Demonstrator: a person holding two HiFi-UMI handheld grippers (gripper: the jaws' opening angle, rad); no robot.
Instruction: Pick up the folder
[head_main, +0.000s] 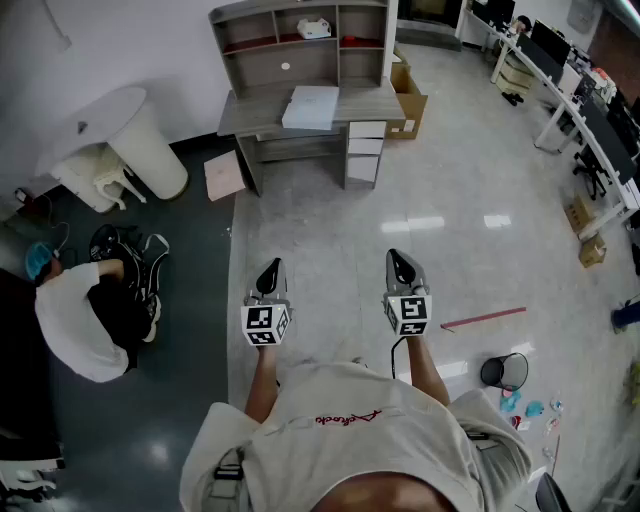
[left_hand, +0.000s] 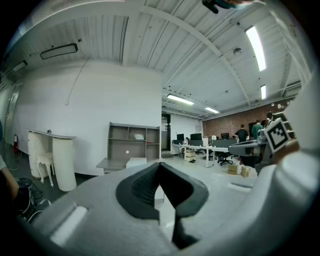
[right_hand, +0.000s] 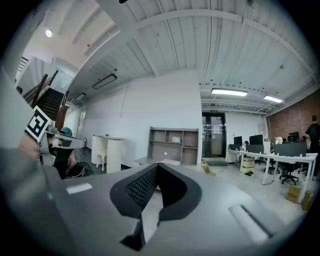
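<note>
Walking close to the table (head_main: 250, 112) comes first, because the white folder (head_main: 312, 107) lies flat on it far ahead, and the left gripper (head_main: 269, 273) and right gripper (head_main: 402, 266) both have shut, empty fingers that must open.

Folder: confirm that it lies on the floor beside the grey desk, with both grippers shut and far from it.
Wrong. The head view shows the folder on top of the grey desk, not on the floor. The left gripper and right gripper are shut and far from it.
</note>
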